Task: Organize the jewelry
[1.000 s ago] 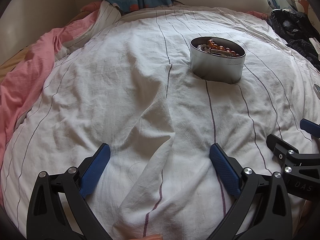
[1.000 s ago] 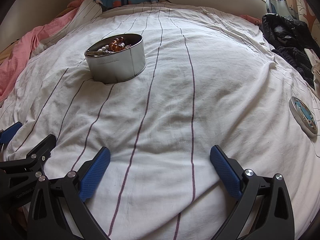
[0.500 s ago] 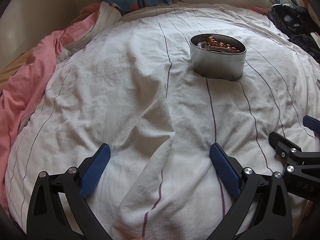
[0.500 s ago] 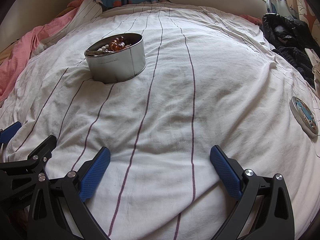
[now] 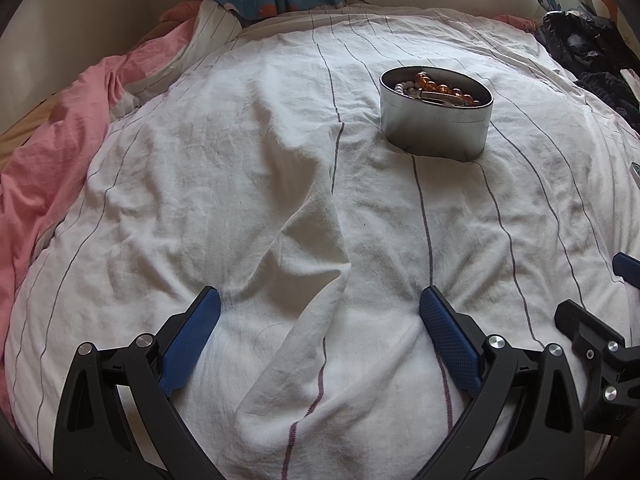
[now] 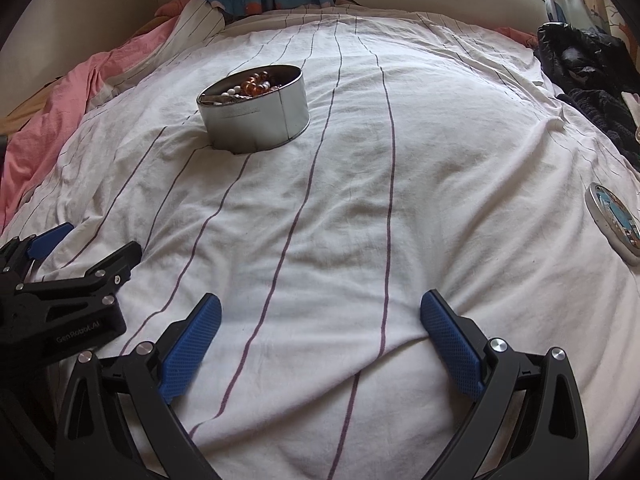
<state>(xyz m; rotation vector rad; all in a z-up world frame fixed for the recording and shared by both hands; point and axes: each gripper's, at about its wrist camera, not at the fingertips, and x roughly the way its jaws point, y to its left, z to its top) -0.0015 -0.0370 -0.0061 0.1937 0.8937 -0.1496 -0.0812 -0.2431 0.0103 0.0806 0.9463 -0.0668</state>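
Left gripper (image 5: 320, 304) — spread wide, blue pads holding nothing, low over white striped sheet (image 5: 256, 184). Right gripper (image 6: 320, 304) — likewise wide apart, empty, just beside the left. Oval metal tin (image 6: 254, 114) — upright on sheet, well ahead of both; amber beads (image 5: 442, 88) and pale beads inside. Tin lid (image 6: 614, 222) — lying apart at far right. Pink bedding (image 5: 52, 148) — at left.

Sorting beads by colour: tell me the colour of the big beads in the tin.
Amber-orange beads, clearest in the left wrist view, atop the silver tin.
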